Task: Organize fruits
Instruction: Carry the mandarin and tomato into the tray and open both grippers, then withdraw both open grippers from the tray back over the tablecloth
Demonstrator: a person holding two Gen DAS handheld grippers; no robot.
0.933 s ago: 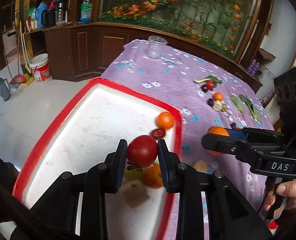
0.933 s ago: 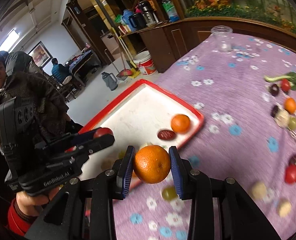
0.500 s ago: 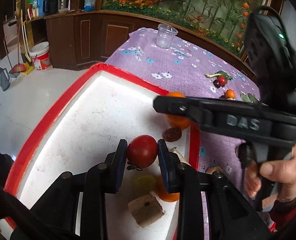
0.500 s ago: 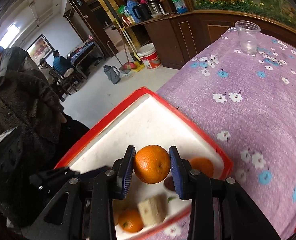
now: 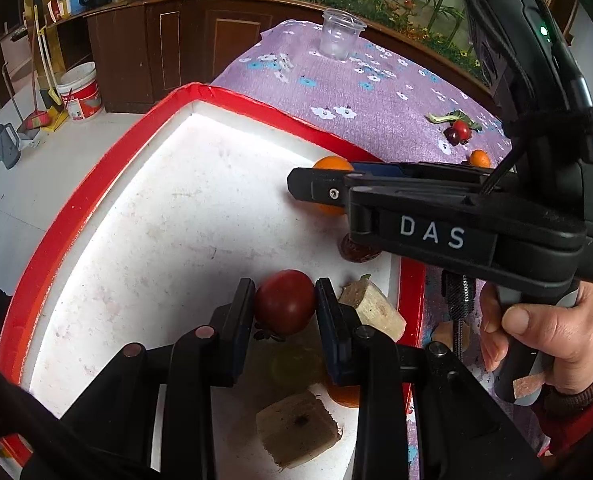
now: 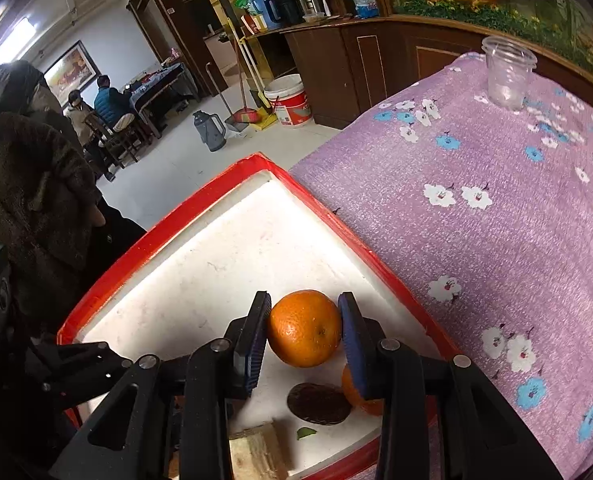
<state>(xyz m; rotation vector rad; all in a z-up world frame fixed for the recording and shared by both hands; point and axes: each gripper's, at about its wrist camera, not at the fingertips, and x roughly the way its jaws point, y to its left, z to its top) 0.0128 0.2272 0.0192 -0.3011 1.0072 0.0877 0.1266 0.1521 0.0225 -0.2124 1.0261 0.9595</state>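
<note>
My left gripper [image 5: 285,304] is shut on a dark red tomato [image 5: 284,301], low over the white inside of the red-rimmed tray [image 5: 96,184]. My right gripper [image 6: 303,330] is shut on an orange [image 6: 304,328] above the tray's [image 6: 184,216] near right corner; in the left wrist view it [image 5: 320,190] reaches in from the right with the orange [image 5: 332,166] partly hidden. In the tray lie a dark date [image 6: 319,403], another orange [image 6: 354,396] and tan blocks [image 5: 298,432].
The tray sits on a purple flowered tablecloth [image 6: 476,200]. A clear plastic cup [image 6: 506,74] stands at the far end. More small fruits and green leaves [image 5: 458,128] lie on the cloth at the right. A wooden cabinet and floor items are behind.
My right gripper has carried the orange from over the cloth to over the tray's right side and lowered it. My left gripper still holds the tomato, lower and closer to the tray floor.
</note>
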